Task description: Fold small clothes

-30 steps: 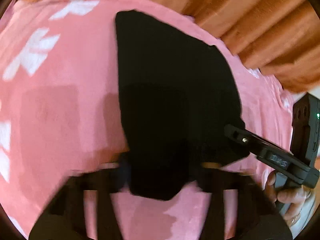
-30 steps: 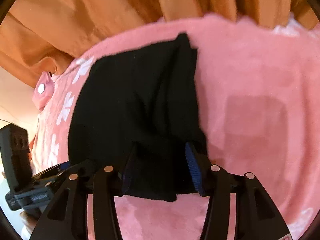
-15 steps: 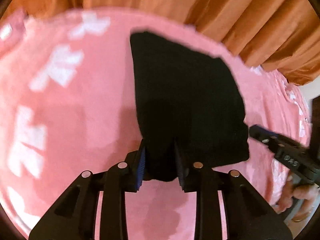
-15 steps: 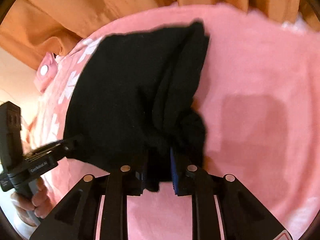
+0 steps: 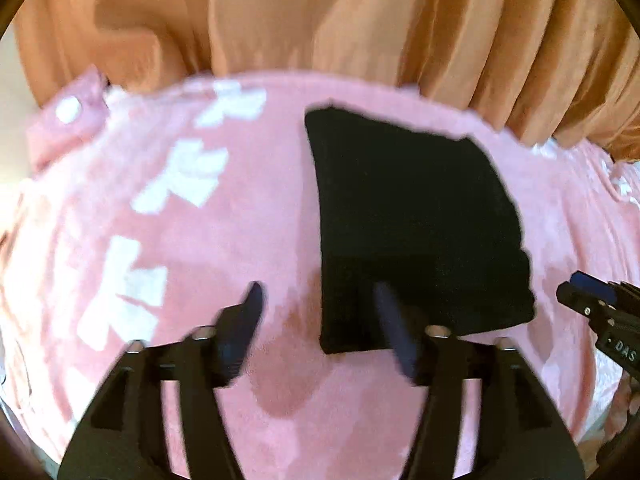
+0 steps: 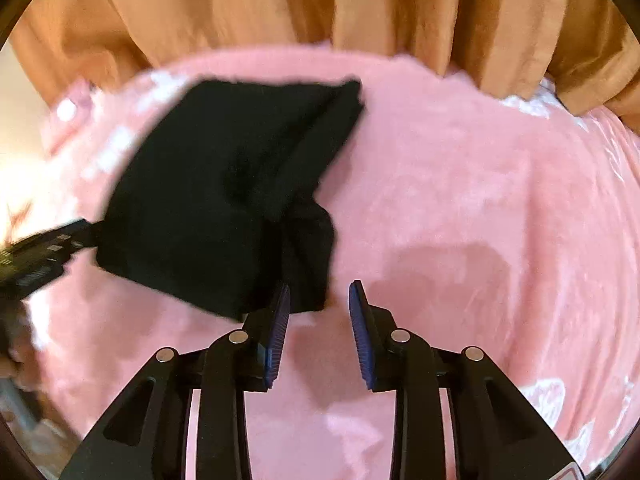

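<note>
A folded black garment (image 5: 412,220) lies on the pink blanket (image 5: 208,248). My left gripper (image 5: 316,304) is open and empty, just in front of the garment's near left corner. In the right wrist view the garment (image 6: 216,192) lies left of centre, with a bunched flap at its near right corner. My right gripper (image 6: 320,304) is open and empty, its left fingertip by that flap. Each gripper shows at the edge of the other's view: the right gripper (image 5: 600,312) and the left gripper (image 6: 44,252).
Orange curtains (image 5: 360,32) hang behind the bed's far edge. The blanket has white patterns on its left part (image 5: 188,172). A pink pillow corner (image 5: 68,120) lies at the far left. A hand holds the other gripper at the right edge.
Both grippers were shut on the garment's near edge half a second ago. Both have opened, let it go and pulled back a little. The garment now rests on the blanket.
</note>
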{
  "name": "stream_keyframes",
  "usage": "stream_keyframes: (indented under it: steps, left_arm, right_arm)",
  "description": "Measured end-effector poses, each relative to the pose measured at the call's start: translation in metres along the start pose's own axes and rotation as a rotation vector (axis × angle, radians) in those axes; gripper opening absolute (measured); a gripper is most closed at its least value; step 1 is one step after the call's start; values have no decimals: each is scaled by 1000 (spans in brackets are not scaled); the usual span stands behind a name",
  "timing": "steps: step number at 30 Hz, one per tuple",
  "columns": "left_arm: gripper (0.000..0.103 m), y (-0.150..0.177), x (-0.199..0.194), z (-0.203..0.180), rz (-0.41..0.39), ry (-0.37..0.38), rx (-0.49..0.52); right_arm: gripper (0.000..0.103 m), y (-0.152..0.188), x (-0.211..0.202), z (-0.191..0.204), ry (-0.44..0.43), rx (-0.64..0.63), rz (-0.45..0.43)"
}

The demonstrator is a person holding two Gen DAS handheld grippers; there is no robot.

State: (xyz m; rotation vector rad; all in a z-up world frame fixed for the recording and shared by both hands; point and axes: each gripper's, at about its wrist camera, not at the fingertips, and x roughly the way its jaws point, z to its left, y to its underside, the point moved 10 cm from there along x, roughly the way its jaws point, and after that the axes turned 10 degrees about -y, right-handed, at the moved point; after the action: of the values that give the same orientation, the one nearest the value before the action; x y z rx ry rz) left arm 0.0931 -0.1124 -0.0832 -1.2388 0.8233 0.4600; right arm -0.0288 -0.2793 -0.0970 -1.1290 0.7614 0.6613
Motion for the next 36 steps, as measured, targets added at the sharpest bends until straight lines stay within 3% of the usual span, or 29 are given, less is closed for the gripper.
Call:
stream_keyframes:
  steps: [4, 6, 8, 14, 21, 36]
  left_arm:
    - [73, 8, -23, -12, -106, -72, 49]
    - [81, 17, -26, -17, -107, -95, 71]
    - [81, 28, -29, -18, -108, -112, 72]
    - [88, 52, -30, -17, -104, -141, 38]
    - [88, 71, -31, -29, -96, -139, 47]
    - [88, 84, -17, -33, -25, -151, 1]
  right_arm:
    - [50, 16, -8, 3, 38, 21, -61]
    - [54, 27, -6, -1, 62, 38, -47]
    - [63, 39, -1, -5, 94, 70, -55]
    - [71, 64, -9, 2, 110, 72, -104]
    - [75, 70, -13, 18, 106, 14, -132]
    - [75, 78, -6, 17, 127, 42, -124]
